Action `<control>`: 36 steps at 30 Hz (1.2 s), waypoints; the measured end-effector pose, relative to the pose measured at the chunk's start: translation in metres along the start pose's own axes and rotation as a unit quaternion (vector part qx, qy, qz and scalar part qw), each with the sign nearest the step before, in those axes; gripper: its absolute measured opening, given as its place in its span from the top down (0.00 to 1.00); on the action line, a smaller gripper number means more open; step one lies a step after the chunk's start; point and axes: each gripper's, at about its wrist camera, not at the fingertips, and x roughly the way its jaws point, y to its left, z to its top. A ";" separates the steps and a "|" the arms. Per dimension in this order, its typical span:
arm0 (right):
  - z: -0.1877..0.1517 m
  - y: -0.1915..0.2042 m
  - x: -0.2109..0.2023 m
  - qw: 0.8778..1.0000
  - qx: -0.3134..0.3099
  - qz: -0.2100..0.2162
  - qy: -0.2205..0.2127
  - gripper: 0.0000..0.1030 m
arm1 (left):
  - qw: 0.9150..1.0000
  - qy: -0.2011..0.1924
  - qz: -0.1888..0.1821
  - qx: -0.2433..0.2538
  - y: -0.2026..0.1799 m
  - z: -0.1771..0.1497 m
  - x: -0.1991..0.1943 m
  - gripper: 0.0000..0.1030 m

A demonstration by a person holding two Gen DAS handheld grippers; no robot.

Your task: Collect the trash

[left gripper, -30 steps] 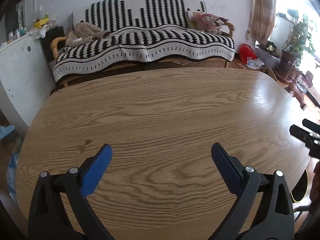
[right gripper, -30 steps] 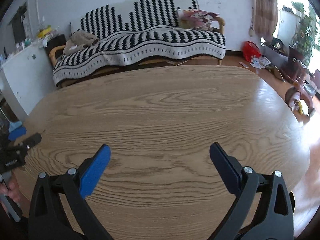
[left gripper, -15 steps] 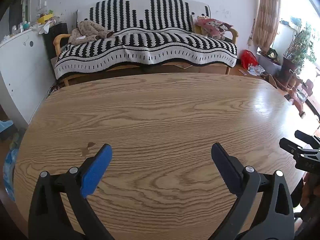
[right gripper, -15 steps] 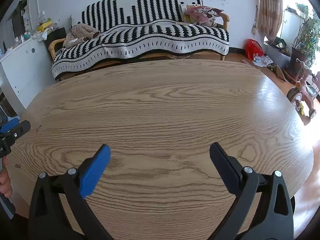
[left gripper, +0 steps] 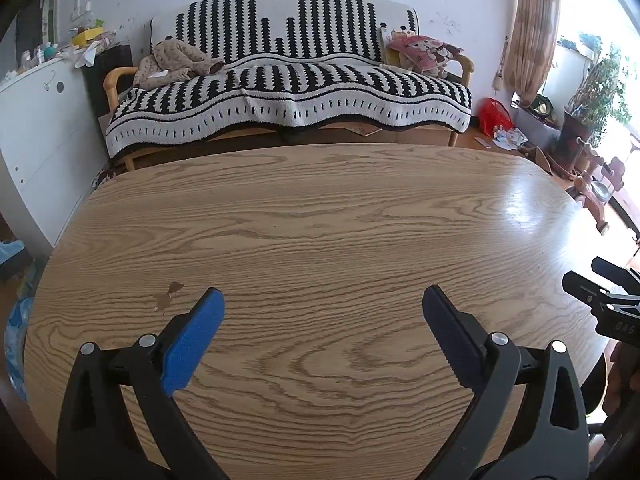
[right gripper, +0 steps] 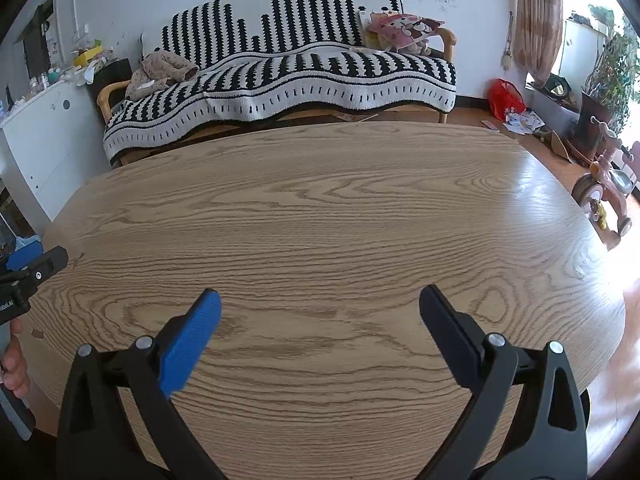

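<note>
With both our left claw (left gripper: 322,312) and right claw (right gripper: 320,312) spread wide and empty over the bare worktop (left gripper: 320,220), we see trash only as scattered papers (right gripper: 522,122) on the floor at two o'clock, nearer the right claw.

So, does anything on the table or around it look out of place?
A small brown stain marks the table near its left edge. Papers lie scattered on the floor beside a red bag.

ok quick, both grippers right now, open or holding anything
left gripper: open, holding nothing, over the table
right gripper: open, holding nothing
</note>
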 end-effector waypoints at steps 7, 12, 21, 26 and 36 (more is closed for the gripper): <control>0.001 -0.001 -0.001 1.000 0.000 0.001 0.000 0.07 | 1.000 0.000 -0.001 0.000 0.000 0.000 0.000 0.07; 0.001 -0.001 -0.001 1.000 0.000 0.001 0.000 0.07 | 1.000 0.001 -0.002 0.001 -0.002 -0.001 0.001 0.07; 0.003 -0.001 -0.003 1.000 -0.001 0.001 -0.001 0.07 | 1.000 0.000 0.000 0.001 -0.003 -0.002 0.000 0.07; 0.002 -0.001 -0.002 1.000 -0.001 0.001 -0.001 0.07 | 1.000 0.001 0.000 0.002 -0.003 -0.002 0.001 0.07; 0.004 0.000 -0.003 1.000 -0.002 0.002 -0.002 0.07 | 1.000 0.002 0.001 0.002 -0.001 -0.003 0.004 0.07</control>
